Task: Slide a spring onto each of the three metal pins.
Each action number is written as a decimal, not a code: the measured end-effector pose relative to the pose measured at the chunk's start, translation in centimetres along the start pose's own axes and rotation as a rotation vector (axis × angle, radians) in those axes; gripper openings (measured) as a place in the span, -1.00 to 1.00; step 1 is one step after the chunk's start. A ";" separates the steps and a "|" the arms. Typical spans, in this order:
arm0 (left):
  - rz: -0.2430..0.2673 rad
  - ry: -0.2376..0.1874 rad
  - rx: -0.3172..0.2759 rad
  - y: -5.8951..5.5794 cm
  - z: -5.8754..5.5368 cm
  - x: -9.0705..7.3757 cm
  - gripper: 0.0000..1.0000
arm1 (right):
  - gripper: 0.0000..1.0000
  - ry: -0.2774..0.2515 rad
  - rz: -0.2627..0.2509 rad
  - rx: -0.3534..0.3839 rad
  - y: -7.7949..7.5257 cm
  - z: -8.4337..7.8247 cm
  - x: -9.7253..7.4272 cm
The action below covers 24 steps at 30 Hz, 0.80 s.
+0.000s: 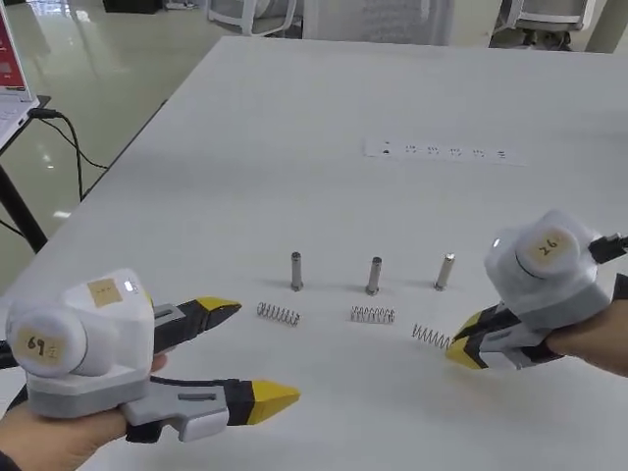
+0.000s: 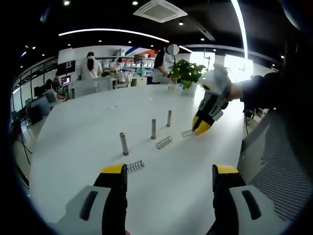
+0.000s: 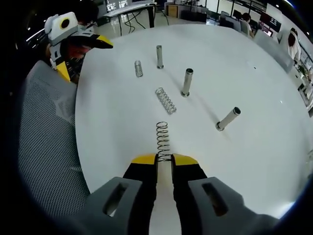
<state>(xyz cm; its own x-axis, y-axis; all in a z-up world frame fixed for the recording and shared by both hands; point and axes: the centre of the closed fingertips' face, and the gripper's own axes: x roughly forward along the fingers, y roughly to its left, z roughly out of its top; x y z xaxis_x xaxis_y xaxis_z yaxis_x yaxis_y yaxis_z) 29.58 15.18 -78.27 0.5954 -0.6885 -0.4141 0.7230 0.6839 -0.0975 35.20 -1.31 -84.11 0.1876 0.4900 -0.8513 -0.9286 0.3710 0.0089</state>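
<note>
Head view: three short silvery pins stand on end in a row on the white table, the left pin, middle pin and right pin well apart from one another; in front of each lies a thin wire coil on its side, the left spring, middle spring and right spring, none on a pin; the left gripper hovers at the near left, yellow-tipped jaws spread wide with nothing between them; the right gripper has its tips at the near end of the right spring.

Left gripper view: its own jaws rise far apart; the left spring lies just beyond one tip, the pins recede in a line past it, and the right gripper touches the farthest coil.

Right gripper view: the jaws are drawn close together, pinching the near end of the right spring, which runs straight away over the table; the other two coils and all three pins lie beyond, untouched.
</note>
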 end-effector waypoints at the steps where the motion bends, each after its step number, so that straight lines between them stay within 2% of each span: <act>1: -0.005 0.002 0.005 0.0 0.1 0.1 0.39 | -0.75 -0.004 0.000 -0.009 0.1 0.3 -0.1; 13: -0.058 0.034 0.060 0.0 0.3 1.7 0.36 | -0.75 -0.027 0.032 -0.075 1.6 2.9 -0.7; 20: -0.106 0.055 0.097 -1.1 0.6 3.1 0.33 | -0.75 -0.028 0.053 -0.118 2.6 3.8 -0.6; 24: -0.136 0.075 0.118 -1.5 0.4 3.8 0.28 | -0.75 -0.029 0.066 -0.142 3.2 4.3 -0.5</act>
<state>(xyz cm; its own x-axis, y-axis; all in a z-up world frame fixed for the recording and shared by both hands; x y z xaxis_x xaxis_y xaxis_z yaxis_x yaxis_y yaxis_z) 30.90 11.47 -79.36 0.4645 -0.7500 -0.4709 0.8338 0.5495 -0.0528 33.52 2.99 -81.43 0.1320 0.5328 -0.8359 -0.9748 0.2228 -0.0120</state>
